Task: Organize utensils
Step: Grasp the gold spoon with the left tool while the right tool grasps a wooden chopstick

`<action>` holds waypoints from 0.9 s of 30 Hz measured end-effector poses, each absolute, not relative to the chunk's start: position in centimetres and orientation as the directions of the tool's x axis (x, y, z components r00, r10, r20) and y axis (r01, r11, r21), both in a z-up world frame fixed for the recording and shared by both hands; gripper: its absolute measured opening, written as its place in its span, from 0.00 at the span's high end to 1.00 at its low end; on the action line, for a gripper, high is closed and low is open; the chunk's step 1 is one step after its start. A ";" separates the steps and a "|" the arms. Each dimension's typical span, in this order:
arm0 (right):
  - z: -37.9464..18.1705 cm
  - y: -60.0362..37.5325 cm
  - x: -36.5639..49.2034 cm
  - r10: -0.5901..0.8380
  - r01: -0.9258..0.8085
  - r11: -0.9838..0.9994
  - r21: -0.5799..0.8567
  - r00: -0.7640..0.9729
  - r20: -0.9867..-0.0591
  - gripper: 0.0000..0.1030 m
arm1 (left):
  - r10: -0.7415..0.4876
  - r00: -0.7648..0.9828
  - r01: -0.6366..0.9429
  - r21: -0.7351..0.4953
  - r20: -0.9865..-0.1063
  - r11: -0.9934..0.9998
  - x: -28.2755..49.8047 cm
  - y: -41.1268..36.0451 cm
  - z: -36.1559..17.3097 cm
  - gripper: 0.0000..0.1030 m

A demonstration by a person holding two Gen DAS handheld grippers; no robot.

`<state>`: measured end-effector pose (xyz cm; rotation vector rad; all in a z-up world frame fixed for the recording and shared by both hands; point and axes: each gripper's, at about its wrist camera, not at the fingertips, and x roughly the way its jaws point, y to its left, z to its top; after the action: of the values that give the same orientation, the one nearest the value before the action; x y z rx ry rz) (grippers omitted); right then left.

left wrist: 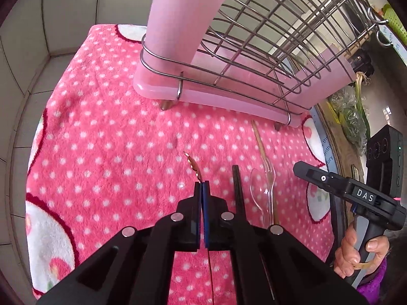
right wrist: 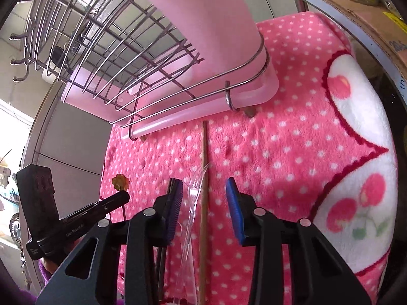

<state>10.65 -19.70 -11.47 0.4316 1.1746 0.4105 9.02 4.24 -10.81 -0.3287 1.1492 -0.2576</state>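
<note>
Wire rack (left wrist: 267,33) on pink tray (left wrist: 203,96), nothing visible in it from either view. Left tongs (left wrist: 202,186) clamped on thin gold utensil (left wrist: 192,164); flower-shaped end (right wrist: 120,181) seen only in right view. Right tongs (right wrist: 204,190) partly open, astride clear plastic fork (right wrist: 194,193) and wooden chopstick (right wrist: 203,167) on polka-dot blanket (left wrist: 101,127).
</note>
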 end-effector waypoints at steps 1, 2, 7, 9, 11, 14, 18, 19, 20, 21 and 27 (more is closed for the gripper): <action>-11.6 -19.3 10.7 0.519 -0.083 0.848 0.523 0.327 -0.790 0.65 | -0.366 0.393 0.030 -0.386 -0.844 0.922 8.8 4.6 -10.7 0.99; -11.8 -19.0 10.7 0.520 -0.081 0.848 0.524 0.321 -0.792 0.65 | -0.365 0.397 0.026 -0.387 -0.842 0.922 8.7 4.9 -10.7 0.99; -12.4 -17.7 11.3 0.519 -0.061 0.849 0.525 0.292 -0.804 0.65 | -0.367 0.401 0.011 -0.396 -0.839 0.918 8.2 5.9 -10.9 0.99; -12.5 -16.8 11.6 0.499 -0.064 0.862 0.503 0.287 -0.818 0.65 | -0.373 0.403 0.011 -0.403 -0.836 0.915 8.0 6.1 -10.9 0.99; -12.9 -15.6 12.0 0.475 -0.071 0.877 0.475 0.280 -0.835 0.65 | -0.376 0.406 0.015 -0.406 -0.833 0.914 7.8 6.3 -10.8 0.99; -13.3 -14.4 12.5 0.433 -0.083 0.900 0.427 0.277 -0.858 0.67 | -0.377 0.411 0.019 -0.406 -0.830 0.914 7.6 6.3 -10.7 0.99; -13.8 -13.8 12.6 0.398 -0.087 0.917 0.390 0.282 -0.873 0.87 | -0.377 0.416 0.021 -0.406 -0.827 0.914 7.4 6.4 -10.5 0.99; -13.9 -13.7 12.5 0.399 -0.091 0.916 0.390 0.286 -0.871 0.87 | -0.377 0.418 0.020 -0.407 -0.827 0.913 7.4 6.4 -10.5 0.99; -13.8 -13.8 12.5 0.401 -0.088 0.915 0.393 0.289 -0.869 0.87 | -0.376 0.419 0.019 -0.406 -0.826 0.914 7.4 6.5 -10.4 0.99; -13.8 -14.0 12.4 0.410 -0.083 0.911 0.404 0.295 -0.863 0.87 | -0.376 0.421 0.020 -0.406 -0.826 0.914 7.4 6.5 -10.3 0.99; -12.8 -16.1 11.5 0.455 -0.069 0.886 0.459 0.321 -0.830 0.87 | -0.376 0.430 0.023 -0.406 -0.821 0.914 7.2 6.6 -9.8 0.99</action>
<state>11.53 -16.08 -12.76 0.3712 1.2011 0.3551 7.16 6.57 -9.81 -0.3597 1.1043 -0.2559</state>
